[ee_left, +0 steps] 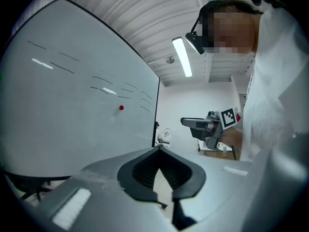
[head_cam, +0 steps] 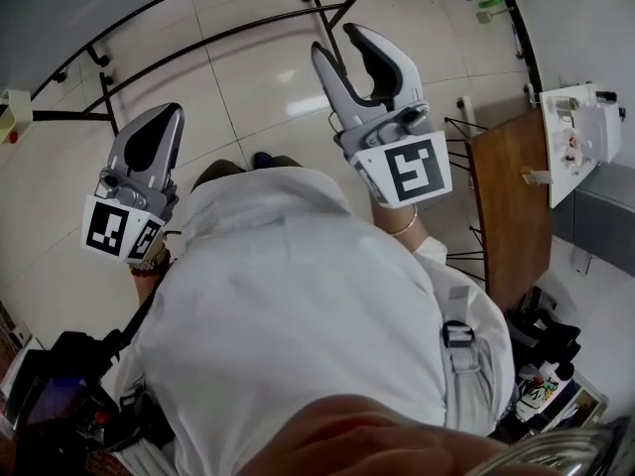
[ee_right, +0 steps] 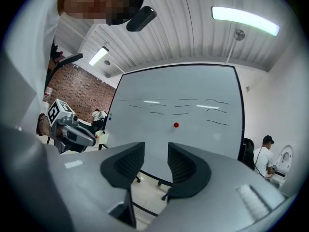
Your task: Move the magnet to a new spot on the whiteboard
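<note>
Closest in, the left tool (ee_left: 158,151) has its ribbed pads brought together at the tips with nothing between them. The right tool (ee_right: 155,148) stands with its jaws apart and empty. Both are held up in front of the person's white shirt (head_cam: 298,296).

Ahead of the right tool and well apart from it, the whiteboard (ee_right: 145,124) faces it almost squarely. The red magnet (ee_right: 176,125) sits near the board's middle, above the gap between the jaws and a little to its right. From the left tool the same board slants away on the left, with the magnet up and to the left of the closed tips. The right tool therefore looks better placed to reach it, going forward and slightly right.

The magnet shows as a small round dot, so no long axis can be told. Above it, thin dark strokes (ee_right: 188,105) cross the board, too faint to read as words. The only other print is the square black-and-white marker on each tool's cube, and no brand shows. Farthest off, a brick wall (ee_right: 77,88) lies left of the board.
</note>
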Tool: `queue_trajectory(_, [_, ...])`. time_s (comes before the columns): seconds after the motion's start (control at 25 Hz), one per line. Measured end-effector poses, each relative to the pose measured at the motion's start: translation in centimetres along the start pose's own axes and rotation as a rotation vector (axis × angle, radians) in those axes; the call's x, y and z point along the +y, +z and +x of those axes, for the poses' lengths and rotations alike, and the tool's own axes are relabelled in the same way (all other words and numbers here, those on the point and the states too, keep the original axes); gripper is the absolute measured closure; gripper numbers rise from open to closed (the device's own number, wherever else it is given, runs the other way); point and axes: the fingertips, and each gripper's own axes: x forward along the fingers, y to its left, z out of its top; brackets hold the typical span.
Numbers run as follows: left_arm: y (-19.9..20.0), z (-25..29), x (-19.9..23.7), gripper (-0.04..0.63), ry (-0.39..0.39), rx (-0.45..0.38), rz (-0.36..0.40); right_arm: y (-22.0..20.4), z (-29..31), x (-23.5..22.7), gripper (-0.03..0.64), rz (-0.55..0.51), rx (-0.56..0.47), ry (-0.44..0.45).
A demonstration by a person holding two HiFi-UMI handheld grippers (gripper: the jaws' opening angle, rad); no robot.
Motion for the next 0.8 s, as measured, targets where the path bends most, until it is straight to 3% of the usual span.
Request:
queue_trajectory(0.16, [2.3, 1.5, 0.6, 0.591, -0.070, -0.003, -0.005, 1.5, 0.2, 0.4, 0.471, 0.023, -0.032, -0.025])
queue_trajectory(0.28, [3.0, 1.3, -1.2, 0.591, -0.154, -0.038, -0.004, 2.0, -0.3, 3.0, 0.472, -0.009, -0.074, 0.012])
queue_trajectory(0.36, [2.6, 0.8, -1.8, 0.591, -0.186, -0.018, 0.009, 2.2, 0.3, 4.2, 0.472, -0.003, -0.100, 0.033])
queue_trajectory(0.56, [0.2, 0.6, -1.2, 0.591, -0.164, 0.111, 0.035, 2.4, 0.1, 6.8, 0.472, 0.034, -0.092, 0.083])
queue_trajectory(0.8, [1.8, -1.1, -0.7, 0.591, -0.169, 0.007, -0.019, 1.9, 0.6, 7.4, 0.471, -0.006, -0.046, 0.087])
